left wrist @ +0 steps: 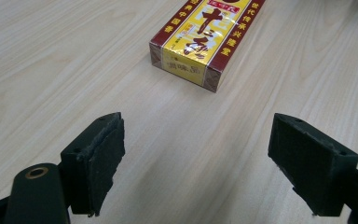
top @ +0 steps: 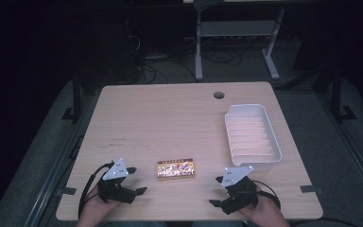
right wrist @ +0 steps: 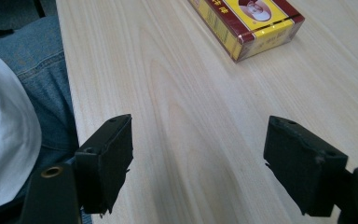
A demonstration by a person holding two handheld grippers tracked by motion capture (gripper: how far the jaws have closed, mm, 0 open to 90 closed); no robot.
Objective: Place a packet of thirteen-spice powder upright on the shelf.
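Centrally, near the front edge of the wooden bench (top: 170, 113), a red-and-yellow box (top: 176, 169) lies flat, between the two grippers and touching neither. Left gripper (top: 134, 180): jaws spread wide with nothing between them, resting just left of the box; its own view shows the box (left wrist: 205, 37) ahead of the jaws. Right gripper (top: 216, 191): jaws likewise wide apart and empty, just right of the box (right wrist: 251, 23). White ribbed tray (top: 276, 142): at the bench's right side, well apart from the box.

Yellow-and-maroon printed box (top: 176, 169), plain white ribbed tray (top: 252, 133), pale wood-grain table (top: 170, 118), black jaws on both grippers
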